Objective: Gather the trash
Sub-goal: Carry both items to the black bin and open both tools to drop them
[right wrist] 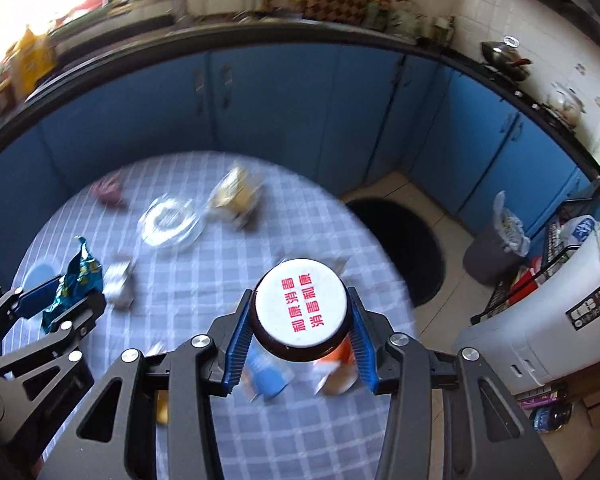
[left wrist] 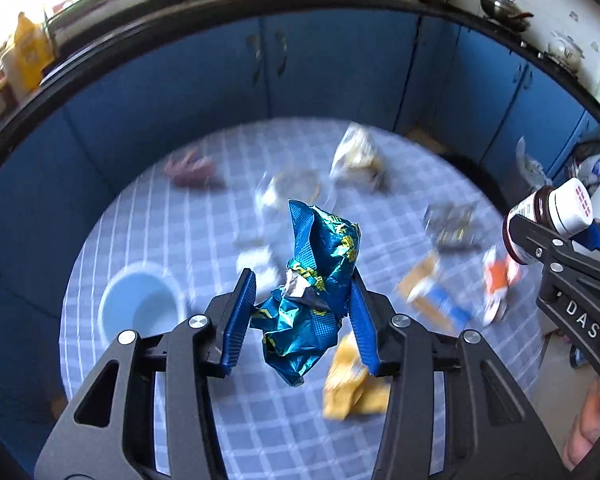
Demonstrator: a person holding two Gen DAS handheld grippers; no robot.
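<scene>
My left gripper (left wrist: pixel 302 284) is shut on a crumpled teal foil snack bag (left wrist: pixel 316 292) and holds it above the checked table (left wrist: pixel 180 232). It also shows at the left of the right wrist view (right wrist: pixel 58 288), with the bag (right wrist: pixel 78 276). My right gripper (right wrist: pixel 300 312) is shut on a dark brown bottle with a white cap (right wrist: pixel 302 310), held above the table; the bottle shows at the right of the left wrist view (left wrist: pixel 556 212). Several blurred wrappers lie on the table, among them a yellow one (left wrist: pixel 352 384) and a beige packet (left wrist: pixel 358 156).
A light blue bowl (left wrist: pixel 140 304) sits on the table's left side. Blue cabinets (right wrist: pixel 280 92) curve behind the table. A grey trash bin with a bag (right wrist: pixel 496 240) stands on the floor to the right, beside a white box (right wrist: pixel 540 320) and a black mat (right wrist: pixel 400 232).
</scene>
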